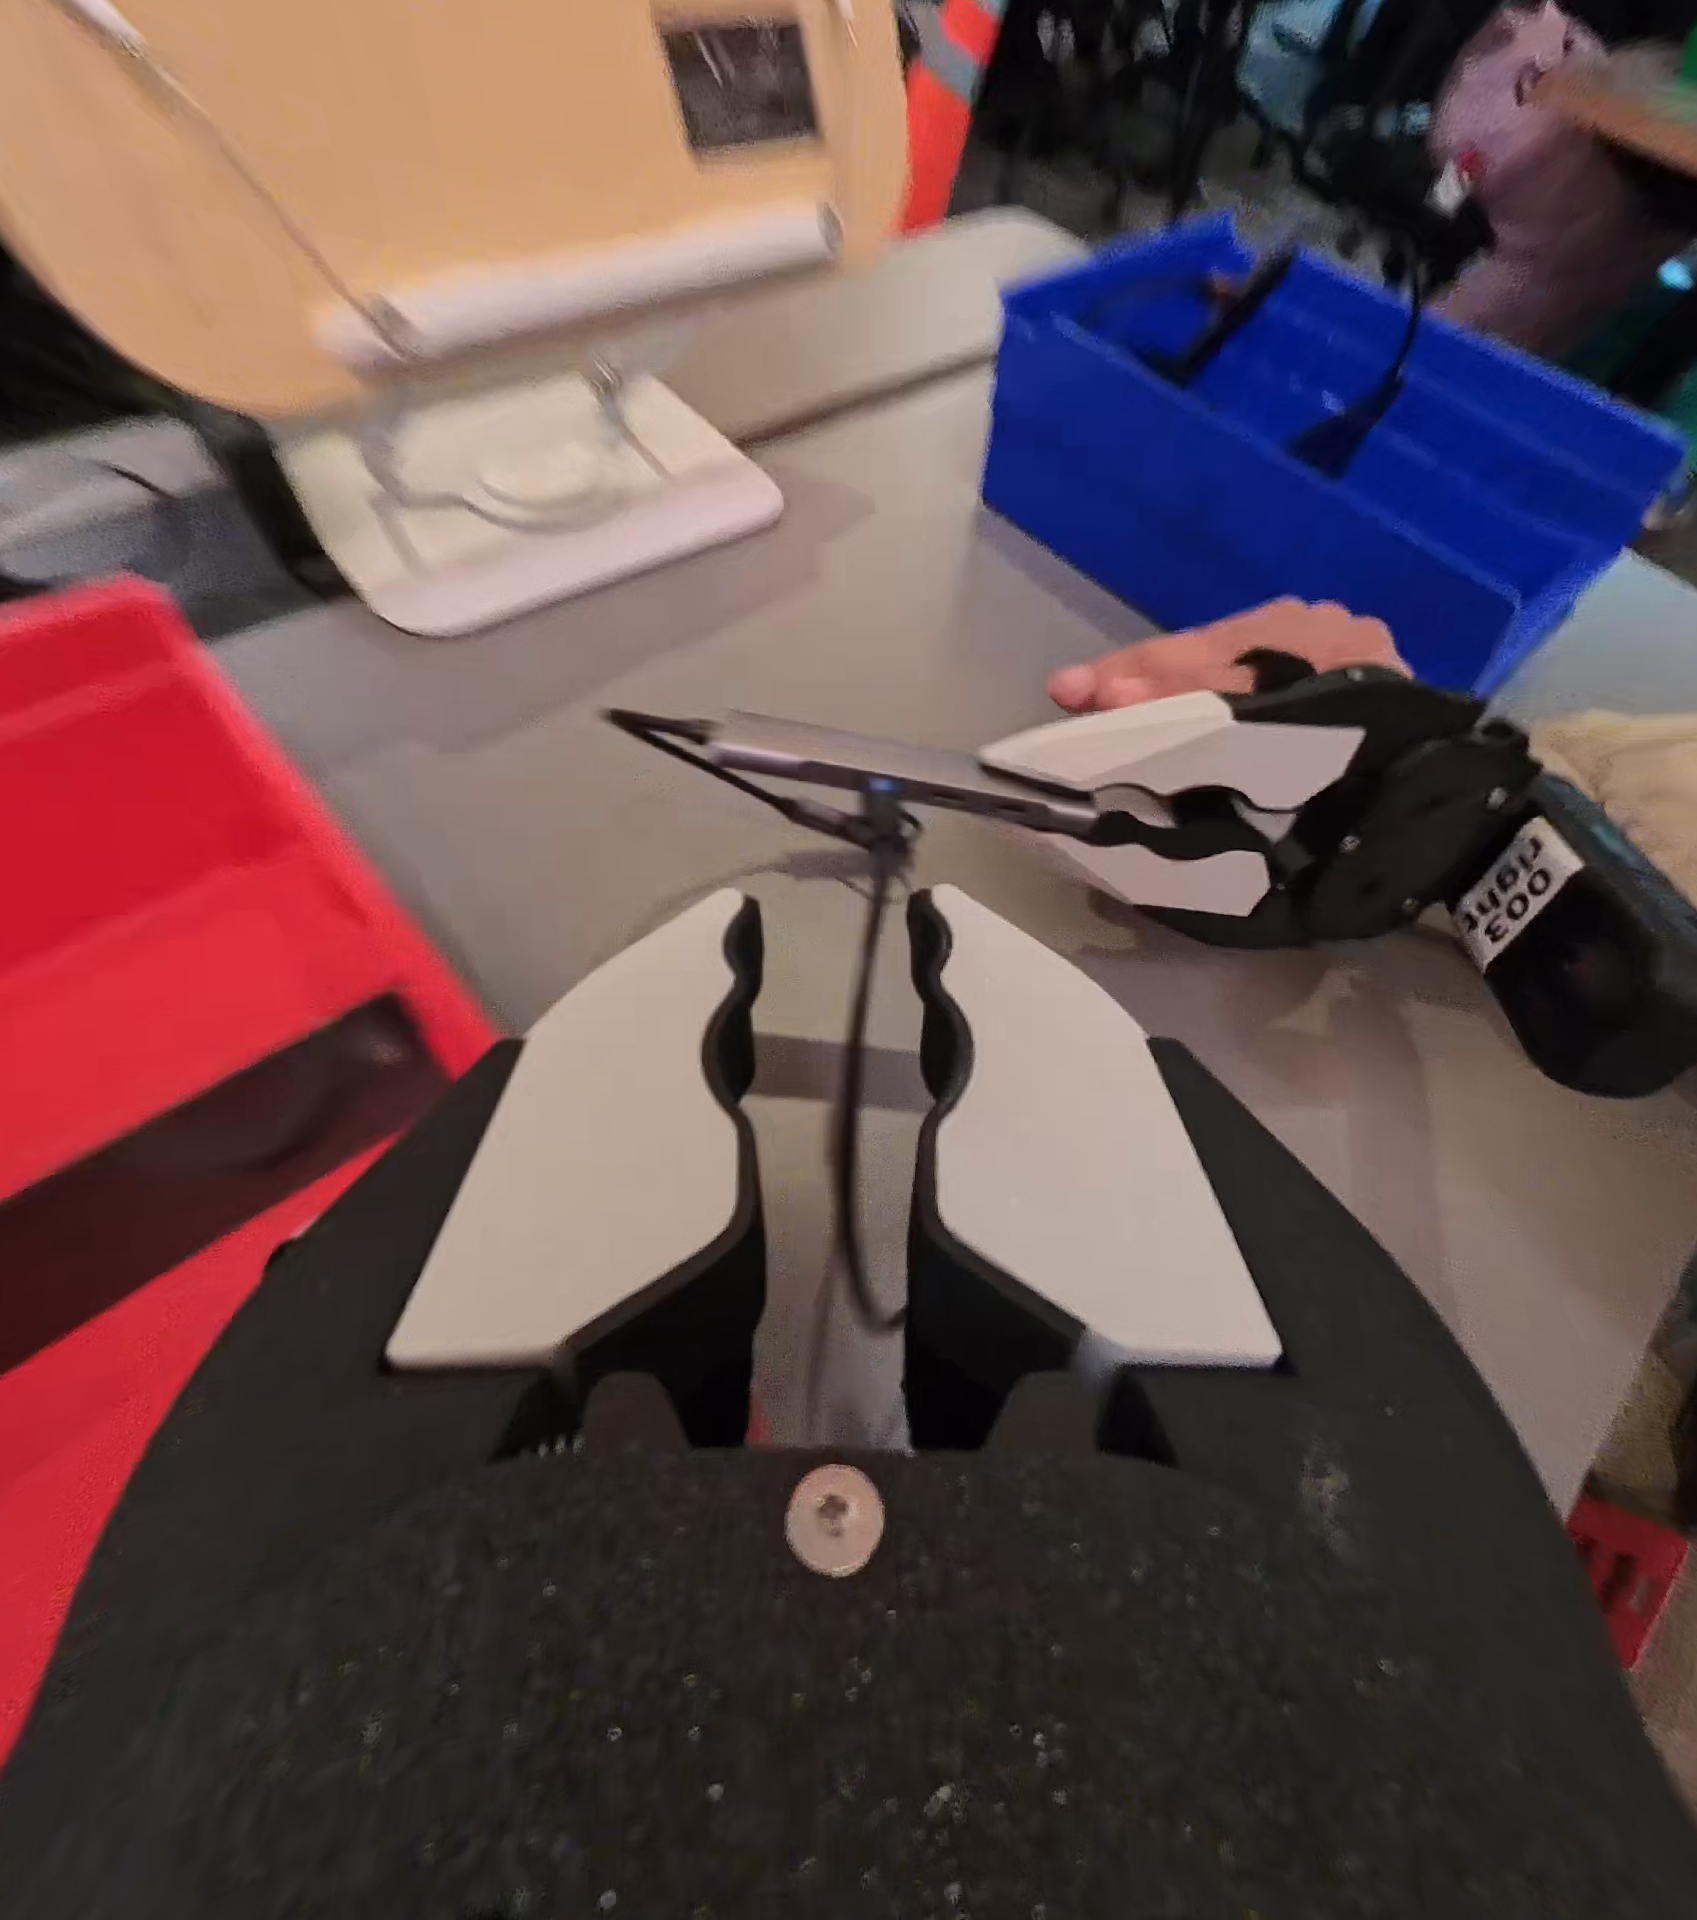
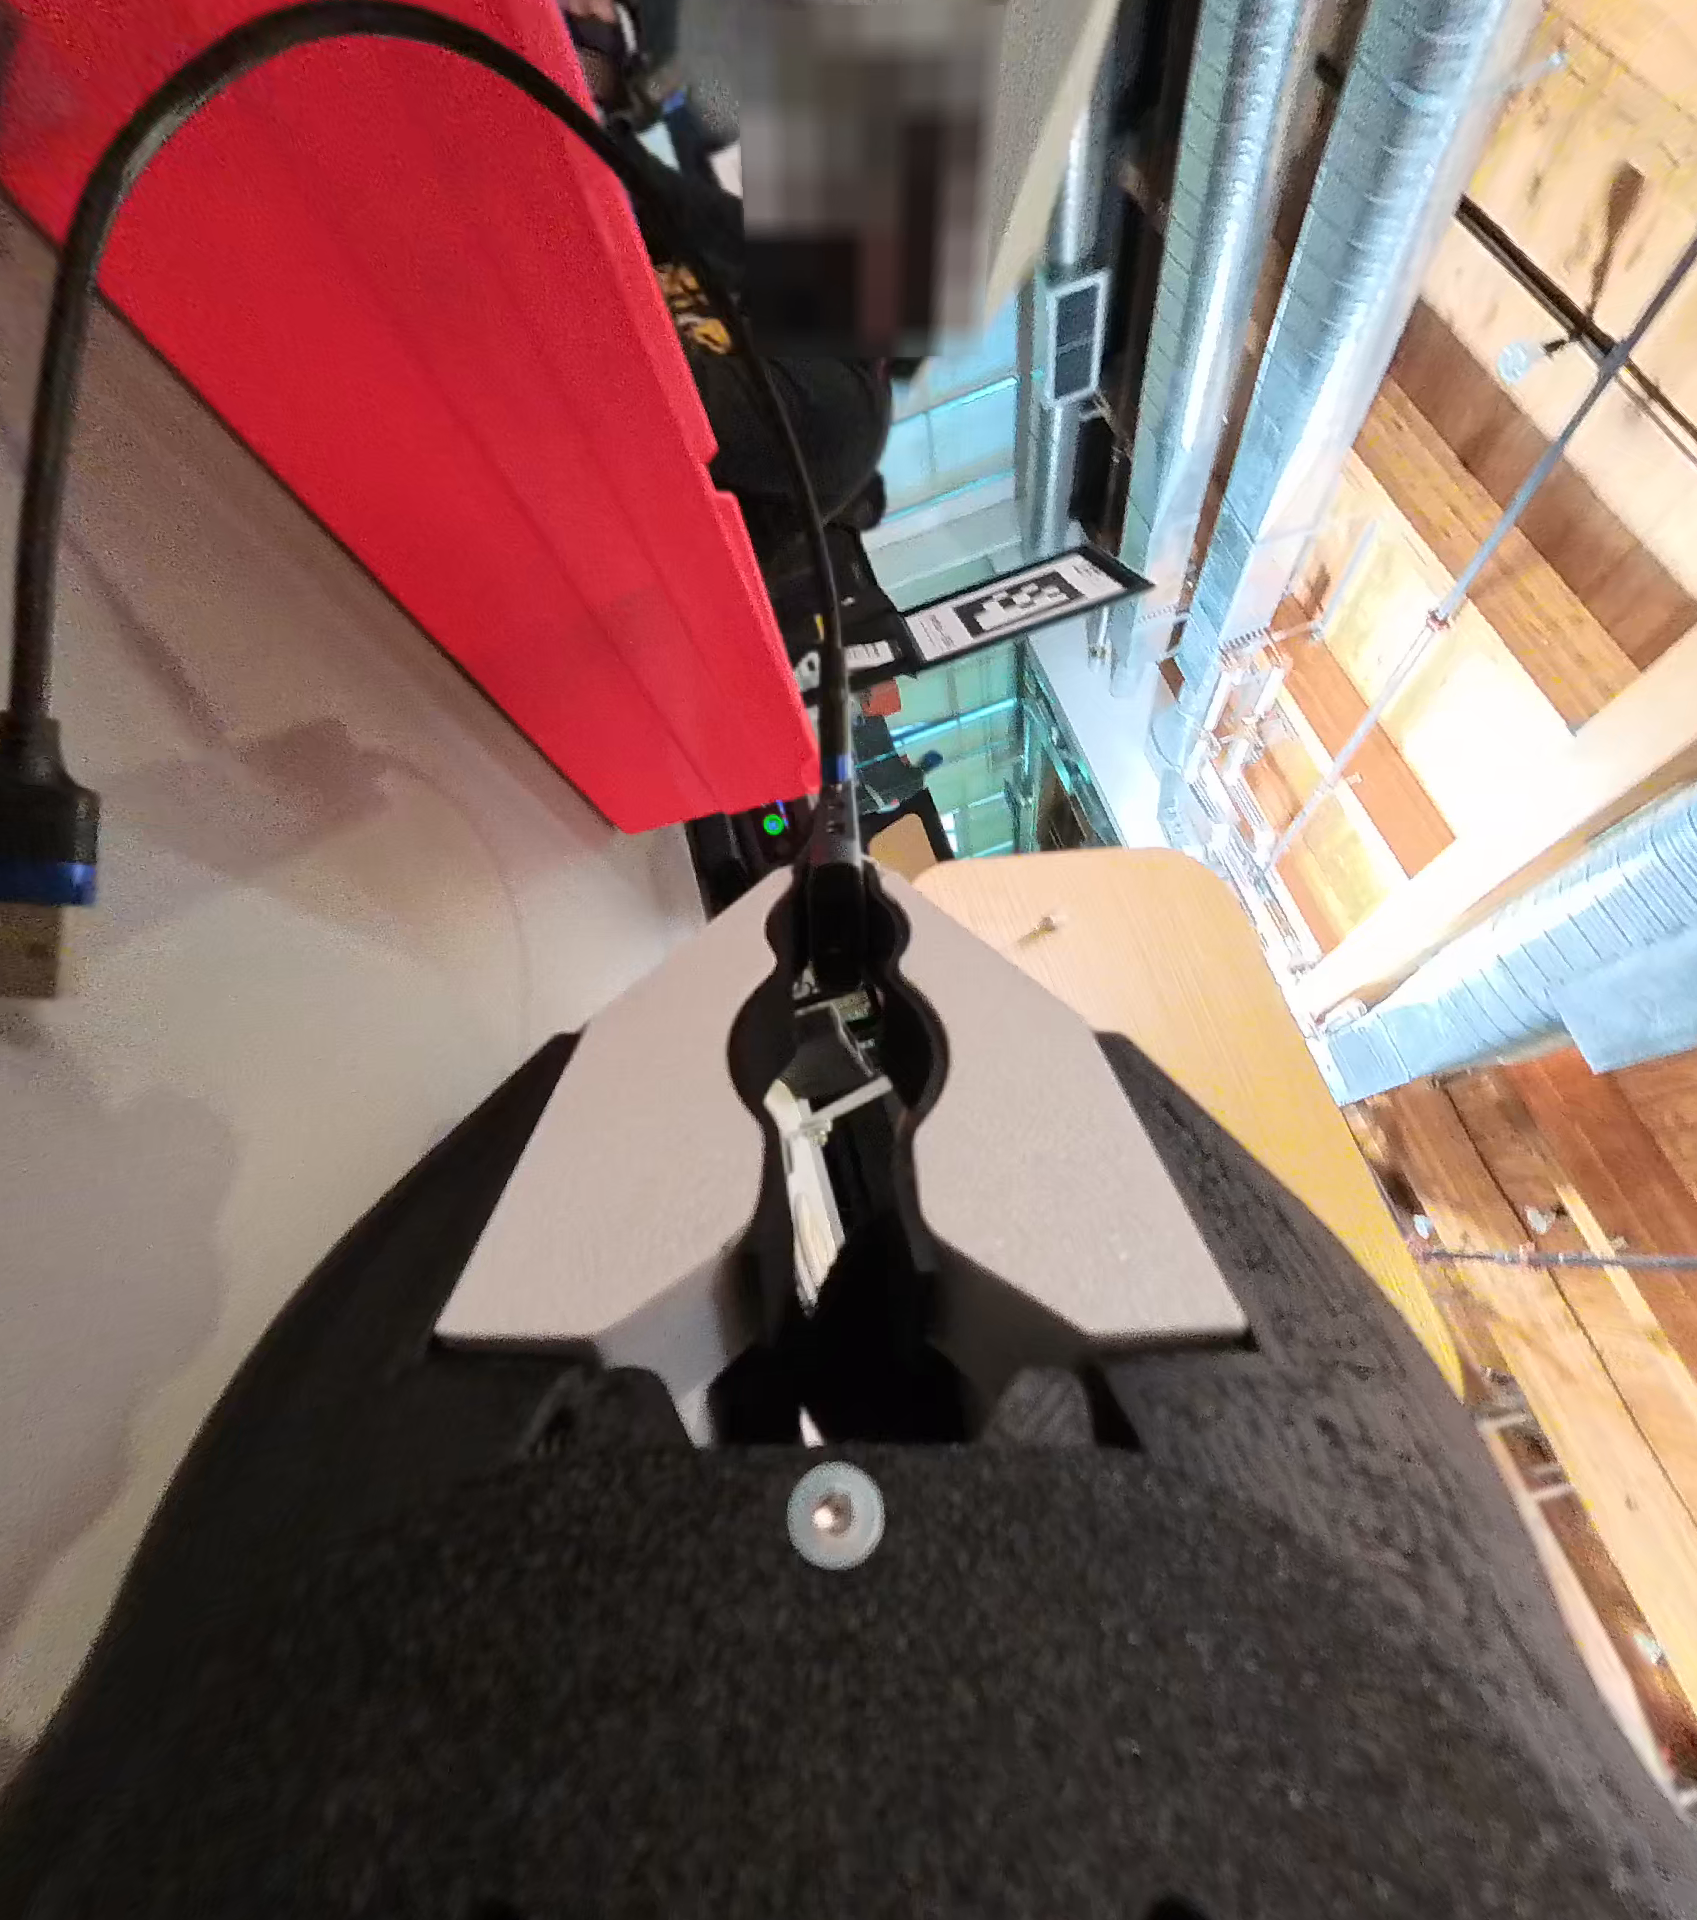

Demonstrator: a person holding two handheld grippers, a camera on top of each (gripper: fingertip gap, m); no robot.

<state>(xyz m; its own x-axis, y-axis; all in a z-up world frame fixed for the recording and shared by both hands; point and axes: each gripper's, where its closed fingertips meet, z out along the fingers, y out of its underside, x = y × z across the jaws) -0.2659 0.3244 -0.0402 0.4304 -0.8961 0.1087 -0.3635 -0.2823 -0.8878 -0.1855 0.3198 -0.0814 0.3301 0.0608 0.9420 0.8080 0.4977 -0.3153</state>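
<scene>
My right gripper (image 2: pixel 833 894) is shut on the end of a flat grey USB hub (image 2: pixel 831 940). In the left wrist view it (image 1: pixel 1041 779) comes in from the right and holds the hub (image 1: pixel 854 753) level above the grey table (image 1: pixel 532 790). A black cable (image 1: pixel 859 1039) hangs from the hub's near edge and passes through the gap of my left gripper (image 1: pixel 833 914), which is open and touches nothing. In the right wrist view the cable (image 2: pixel 65 343) arcs to a USB plug with a blue band (image 2: pixel 8 862).
A red bin (image 1: pixel 96 883) stands close on the left and a blue bin (image 1: pixel 1239 468) with black cables at the back right. A white stand (image 1: pixel 532 499) bearing a wooden board stands behind. A hand (image 1: pixel 1239 649) lies behind the right gripper. Beige cloth (image 1: pixel 1675 810) lies at the right.
</scene>
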